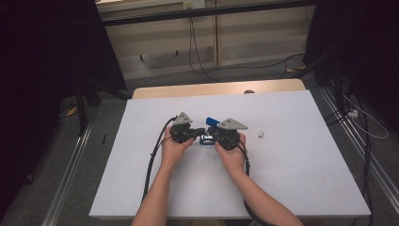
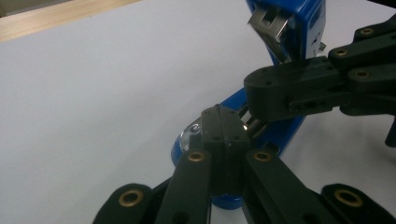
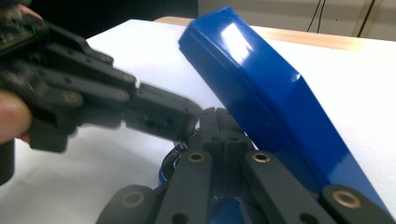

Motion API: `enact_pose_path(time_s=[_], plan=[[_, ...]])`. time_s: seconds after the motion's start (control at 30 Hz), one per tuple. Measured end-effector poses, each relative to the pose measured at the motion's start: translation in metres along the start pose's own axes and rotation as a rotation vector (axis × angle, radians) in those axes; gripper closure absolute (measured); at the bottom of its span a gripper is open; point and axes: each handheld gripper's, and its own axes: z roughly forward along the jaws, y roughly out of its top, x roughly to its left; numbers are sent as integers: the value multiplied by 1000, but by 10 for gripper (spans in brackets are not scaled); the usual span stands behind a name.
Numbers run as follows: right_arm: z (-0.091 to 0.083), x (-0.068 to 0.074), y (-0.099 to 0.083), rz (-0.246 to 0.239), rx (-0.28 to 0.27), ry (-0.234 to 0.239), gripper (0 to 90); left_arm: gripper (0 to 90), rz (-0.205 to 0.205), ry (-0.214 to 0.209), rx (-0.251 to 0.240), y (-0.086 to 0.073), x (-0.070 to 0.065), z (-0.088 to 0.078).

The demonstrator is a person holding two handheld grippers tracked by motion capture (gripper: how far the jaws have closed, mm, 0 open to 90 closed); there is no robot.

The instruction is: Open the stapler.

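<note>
A blue stapler (image 1: 205,140) lies in the middle of the white table (image 1: 282,179), its lid (image 1: 211,121) swung up and open. Both grippers meet over its base. In the left gripper view my left gripper (image 2: 224,128) has its jaws pressed together just above the blue base (image 2: 285,135), and the right gripper (image 2: 254,105) reaches in from the right to the metal part there. The right gripper view has my right gripper (image 3: 222,126) shut beside the raised lid (image 3: 261,88), with the left gripper (image 3: 182,119) tip to tip with it. I cannot tell whether either pinches a thin part.
A small white object (image 1: 260,133) lies on the table to the right of the hands. A wooden edge (image 1: 216,88) borders the far side. Cables (image 1: 197,61) run over the floor beyond, with dark stands at both sides.
</note>
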Motion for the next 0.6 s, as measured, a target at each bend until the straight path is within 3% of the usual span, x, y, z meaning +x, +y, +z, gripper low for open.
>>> enact_pose_path(time_s=[0.3,0.43,0.6], plan=[[-10,-2,6,-8,-21,-52,900,900,5,7,3,0,-1,0],[-20,-6,9,-26,-31,-116,900,900,-50,-22,-33,-6,2,0],[-32,-14,7,-35,-32,-132,900,900,-34,-12,-20,-4,1,-1]])
